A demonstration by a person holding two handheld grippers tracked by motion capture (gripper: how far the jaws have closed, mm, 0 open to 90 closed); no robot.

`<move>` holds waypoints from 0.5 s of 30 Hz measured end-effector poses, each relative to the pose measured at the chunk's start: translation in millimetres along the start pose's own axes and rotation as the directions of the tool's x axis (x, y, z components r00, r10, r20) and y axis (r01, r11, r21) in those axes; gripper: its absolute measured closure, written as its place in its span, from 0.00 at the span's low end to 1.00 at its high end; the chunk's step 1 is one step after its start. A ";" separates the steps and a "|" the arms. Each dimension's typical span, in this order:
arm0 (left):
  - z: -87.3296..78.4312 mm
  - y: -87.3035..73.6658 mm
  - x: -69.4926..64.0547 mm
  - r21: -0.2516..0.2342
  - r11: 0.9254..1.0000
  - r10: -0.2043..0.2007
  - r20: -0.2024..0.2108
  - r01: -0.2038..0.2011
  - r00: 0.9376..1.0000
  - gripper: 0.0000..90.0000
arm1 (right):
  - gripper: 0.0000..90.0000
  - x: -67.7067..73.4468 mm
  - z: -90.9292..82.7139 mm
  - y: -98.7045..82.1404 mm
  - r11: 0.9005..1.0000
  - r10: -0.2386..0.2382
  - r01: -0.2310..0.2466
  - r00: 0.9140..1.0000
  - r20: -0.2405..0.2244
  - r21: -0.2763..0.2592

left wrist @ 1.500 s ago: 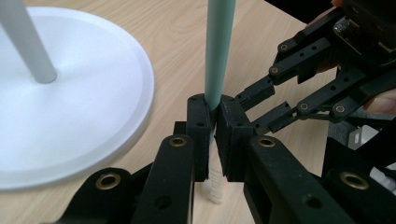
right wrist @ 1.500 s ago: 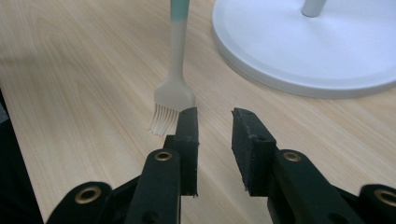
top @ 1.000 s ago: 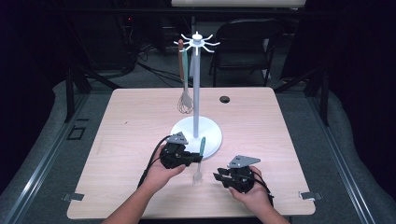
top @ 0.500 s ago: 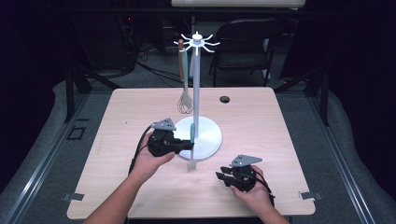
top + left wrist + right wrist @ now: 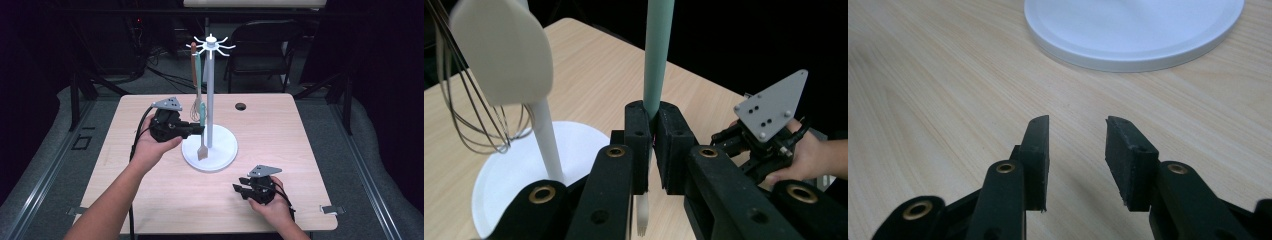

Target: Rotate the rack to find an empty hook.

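My left gripper (image 5: 199,130) (image 5: 651,112) is shut on the teal handle of a basting brush (image 5: 202,115) (image 5: 658,50), which it holds upright. The brush's pale bristles (image 5: 201,152) hang just above the white round base (image 5: 220,150) of a utensil stand. The stand's pole (image 5: 210,90) is right beside the brush. A wire whisk (image 5: 196,111) (image 5: 469,115) and a white spatula (image 5: 499,50) hang from the stand's top hooks. My right gripper (image 5: 240,189) (image 5: 1078,125) rests low near the table's front right. Its jaws have just been opening and nothing is between them.
The light wooden table (image 5: 280,135) has a small black hole (image 5: 240,106) at the back. A dark chair (image 5: 265,45) and cables sit on the floor beyond the far edge. In the left gripper view, the right gripper (image 5: 769,135) shows in a hand to the right.
My left gripper has risen with the brush and drifted left, lifting the bristles off the table to beside the stand's pole. The right hand has stayed in place.
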State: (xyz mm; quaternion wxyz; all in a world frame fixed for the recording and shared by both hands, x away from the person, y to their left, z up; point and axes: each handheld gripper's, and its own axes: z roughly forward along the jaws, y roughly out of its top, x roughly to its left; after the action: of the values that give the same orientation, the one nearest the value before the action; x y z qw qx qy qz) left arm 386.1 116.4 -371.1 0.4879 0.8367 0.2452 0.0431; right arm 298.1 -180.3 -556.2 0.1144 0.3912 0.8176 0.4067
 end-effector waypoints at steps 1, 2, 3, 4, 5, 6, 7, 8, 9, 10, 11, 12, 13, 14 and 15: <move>-1.4 2.9 0.1 -0.001 1.000 0.002 0.002 -0.002 1.000 0.94 | 0.69 -0.1 0.1 0.0 1.000 0.001 -0.001 1.000 0.001 -0.005; -2.6 5.5 -0.2 -0.004 1.000 0.006 0.000 -0.006 1.000 0.94 | 0.69 -0.2 -0.1 0.0 1.000 -0.001 0.001 1.000 -0.002 -0.003; -3.6 7.4 -0.6 -0.004 1.000 0.007 -0.002 -0.007 1.000 0.94 | 0.69 -0.2 -0.3 0.0 1.000 -0.001 0.001 1.000 -0.001 -0.002; -4.9 10.5 -1.3 -0.008 1.000 0.010 -0.001 -0.010 1.000 0.94 | 0.68 -0.1 -0.4 -0.1 1.000 -0.001 0.001 1.000 -0.002 -0.002; -6.0 13.0 -1.8 -0.009 1.000 0.015 0.002 -0.015 1.000 0.94 | 0.68 -0.1 -0.5 -0.1 1.000 -0.001 0.001 1.000 -0.002 0.000; -6.7 15.5 -2.6 -0.012 1.000 0.019 0.005 -0.019 1.000 0.94 | 0.68 -0.1 -0.5 -0.1 1.000 0.000 0.000 1.000 -0.002 0.001; -7.4 17.5 -3.3 -0.010 1.000 0.025 0.004 -0.025 1.000 0.94 | 0.68 0.0 -0.4 -0.2 1.000 -0.001 0.001 1.000 0.001 0.002; -8.4 21.1 -4.5 -0.010 0.999 0.033 0.006 -0.033 0.999 0.94 | 0.68 0.3 0.0 -0.3 1.000 0.000 0.000 1.000 -0.001 0.000; -9.0 24.0 -5.5 -0.013 0.999 0.040 0.008 -0.040 0.999 0.94 | 0.67 0.5 -0.1 -0.3 1.000 -0.004 0.004 1.000 0.002 0.007; -9.4 26.4 -6.1 -0.013 0.999 0.045 0.009 -0.045 0.999 0.94 | 0.67 0.9 0.4 -0.5 1.000 -0.004 0.004 1.000 -0.001 0.005; -10.2 30.6 -6.8 -0.013 0.998 0.053 0.010 -0.053 0.999 0.94 | 0.67 1.2 0.6 -0.5 1.000 -0.006 0.006 1.000 -0.001 0.007; -11.1 34.2 -7.0 -0.016 0.998 0.058 0.012 -0.058 0.998 0.94 | 0.67 1.4 0.8 -0.5 1.000 -0.013 0.013 1.000 0.002 0.013; -12.3 37.9 -6.8 -0.021 0.998 0.057 0.016 -0.057 0.998 0.94 | 0.67 1.8 1.1 -0.7 1.000 -0.012 0.012 1.000 0.003 0.013; -13.3 40.6 -6.4 -0.024 0.998 0.059 0.017 -0.059 0.998 0.94 | 0.67 2.1 1.4 -0.7 1.000 -0.012 0.012 1.000 0.003 0.014; -14.8 45.1 -6.0 -0.030 0.998 0.059 0.018 -0.058 0.998 0.94 | 0.67 2.2 1.5 -0.7 1.000 -0.011 0.011 1.000 0.001 0.016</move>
State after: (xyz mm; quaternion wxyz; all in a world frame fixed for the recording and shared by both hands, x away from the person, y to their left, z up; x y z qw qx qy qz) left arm 392.9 107.3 -324.7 0.5011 0.8365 0.2153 0.0529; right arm 297.0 -178.0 -557.4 0.1140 0.3876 0.8229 0.3995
